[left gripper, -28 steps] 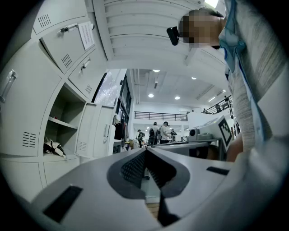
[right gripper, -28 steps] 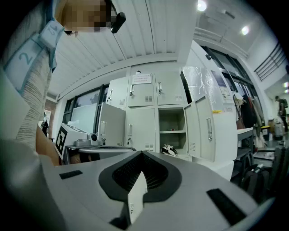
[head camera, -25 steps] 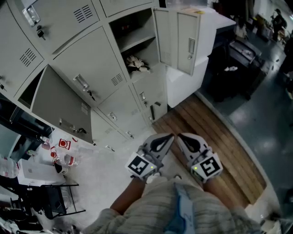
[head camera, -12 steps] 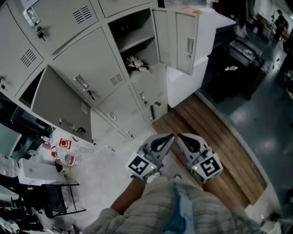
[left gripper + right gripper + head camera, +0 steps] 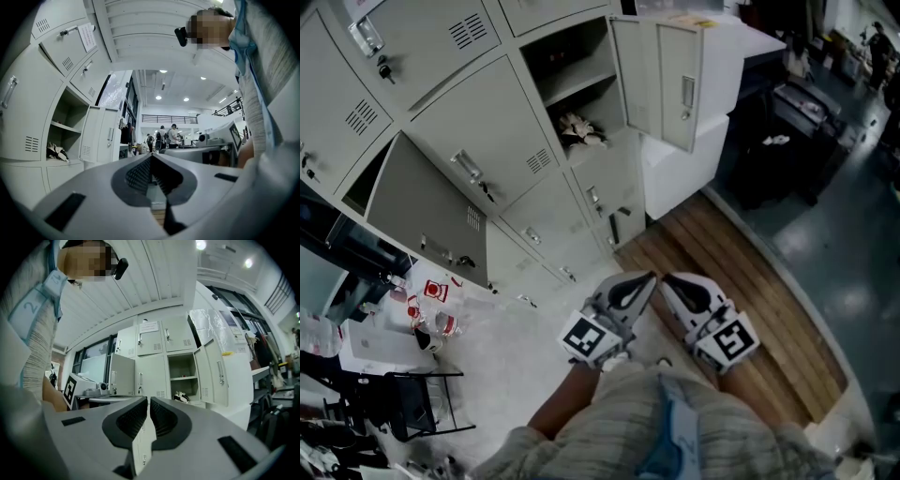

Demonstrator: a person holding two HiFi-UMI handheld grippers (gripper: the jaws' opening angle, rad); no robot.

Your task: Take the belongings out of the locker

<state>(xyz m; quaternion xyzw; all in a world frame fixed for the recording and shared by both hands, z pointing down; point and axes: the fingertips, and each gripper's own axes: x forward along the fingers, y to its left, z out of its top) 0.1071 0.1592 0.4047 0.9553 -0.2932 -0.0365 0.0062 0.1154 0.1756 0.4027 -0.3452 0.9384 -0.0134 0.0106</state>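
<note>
An open locker stands in the grey bank, its door swung out to the right. On its lower floor lies a crumpled white and dark bundle, also visible as the bundle in the left gripper view and the bundle in the right gripper view. A shelf divides the compartment. My left gripper and right gripper are held side by side close to the person's body, well short of the locker. Both have their jaws together with nothing between them.
A second locker door hangs open at the lower left. Bottles and papers sit on a surface at left beside a black wire rack. Wooden flooring runs to the right; a white cabinet stands behind the door.
The view has shifted very slightly; both grippers stay in the same place, shut.
</note>
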